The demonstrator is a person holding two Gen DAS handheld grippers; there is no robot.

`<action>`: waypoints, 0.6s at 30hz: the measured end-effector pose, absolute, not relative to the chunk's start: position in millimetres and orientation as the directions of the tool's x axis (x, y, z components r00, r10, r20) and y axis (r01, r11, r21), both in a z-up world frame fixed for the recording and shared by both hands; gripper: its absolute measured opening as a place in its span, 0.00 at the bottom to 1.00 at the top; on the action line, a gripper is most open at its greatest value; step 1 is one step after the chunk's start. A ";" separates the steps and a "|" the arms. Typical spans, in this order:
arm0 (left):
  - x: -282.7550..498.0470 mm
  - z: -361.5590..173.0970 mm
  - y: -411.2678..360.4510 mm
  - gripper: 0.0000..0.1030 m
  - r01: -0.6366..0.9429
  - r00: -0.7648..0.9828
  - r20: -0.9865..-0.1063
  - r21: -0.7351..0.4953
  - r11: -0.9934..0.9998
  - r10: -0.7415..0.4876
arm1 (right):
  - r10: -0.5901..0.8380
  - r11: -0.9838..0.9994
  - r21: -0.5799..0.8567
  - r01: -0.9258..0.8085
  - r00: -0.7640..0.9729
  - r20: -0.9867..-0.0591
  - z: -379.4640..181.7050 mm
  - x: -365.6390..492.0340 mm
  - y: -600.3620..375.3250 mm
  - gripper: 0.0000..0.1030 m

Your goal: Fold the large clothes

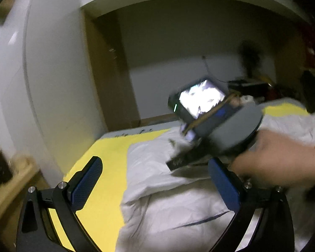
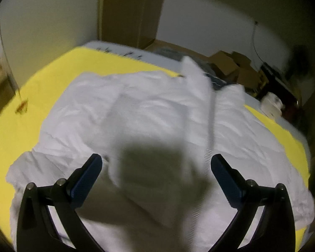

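A large white padded garment (image 2: 149, 109) with a zip down its front lies crumpled on a yellow sheet (image 2: 52, 67) on a bed. In the left wrist view the same white garment (image 1: 168, 189) fills the lower middle. My left gripper (image 1: 155, 174) hangs above it, jaws wide and holding nothing. A hand (image 1: 279, 163) holds the right gripper's body (image 1: 220, 121), blurred, in that view. In the right wrist view my right gripper (image 2: 156, 168) stands open above the garment, its shadow on the cloth and nothing between the blue pads (image 2: 224, 178).
A white wall (image 1: 42, 84) and a brown wooden door frame (image 1: 109, 69) rise beyond the bed. Cardboard boxes (image 2: 233, 65) and dark clutter stand past the bed's far right side. A wooden piece of furniture (image 1: 12, 180) stands at the left edge.
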State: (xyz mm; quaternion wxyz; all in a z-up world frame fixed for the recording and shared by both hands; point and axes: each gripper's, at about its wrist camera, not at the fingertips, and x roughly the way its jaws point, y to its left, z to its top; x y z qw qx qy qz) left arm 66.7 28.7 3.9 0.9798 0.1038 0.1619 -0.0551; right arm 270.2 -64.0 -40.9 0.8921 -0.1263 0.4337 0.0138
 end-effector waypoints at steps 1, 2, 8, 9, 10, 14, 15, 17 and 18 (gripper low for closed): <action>65.1 4.9 33.8 0.98 0.133 0.940 -0.336 0.175 0.976 -0.068 | -0.148 0.952 -0.282 -0.121 0.623 -0.768 -50.4 274.2 -51.8 0.99; 64.0 5.5 37.7 0.98 0.123 0.939 -0.339 0.171 0.978 -0.059 | -0.208 0.933 -0.344 -0.104 0.623 -0.754 -60.7 279.1 -42.8 0.99; 68.2 8.3 53.8 0.99 0.083 0.932 -0.361 0.134 0.987 -0.029 | -0.282 0.921 -0.384 -0.064 0.570 -0.771 -80.6 305.0 -43.8 0.57; 65.5 7.1 53.8 0.99 0.078 0.930 -0.367 0.129 0.989 -0.026 | -0.287 0.920 -0.388 -0.064 0.565 -0.774 -80.9 308.0 -44.3 0.55; 65.7 7.0 55.6 0.99 0.076 0.927 -0.375 0.123 0.990 -0.024 | -0.307 0.910 -0.411 -0.063 0.564 -0.767 -81.5 310.7 -43.6 0.54; 60.2 4.8 60.8 0.99 0.074 0.921 -0.389 0.107 0.992 -0.027 | -0.315 0.901 -0.429 -0.059 0.591 -0.743 -78.8 305.6 -41.9 0.28; 60.4 3.0 59.9 0.99 0.074 0.920 -0.390 0.105 0.992 -0.027 | -0.282 0.920 -0.387 -0.053 0.595 -0.753 -73.7 302.5 -48.6 0.25; 61.0 1.6 60.2 0.99 0.076 0.920 -0.391 0.100 0.992 -0.031 | -0.190 0.965 -0.261 -0.033 0.599 -0.778 -63.2 295.5 -67.1 0.25; 61.4 1.5 60.0 0.99 0.075 0.919 -0.393 0.100 0.992 -0.030 | -0.128 0.985 -0.170 -0.014 0.603 -0.787 -56.3 290.6 -82.0 0.25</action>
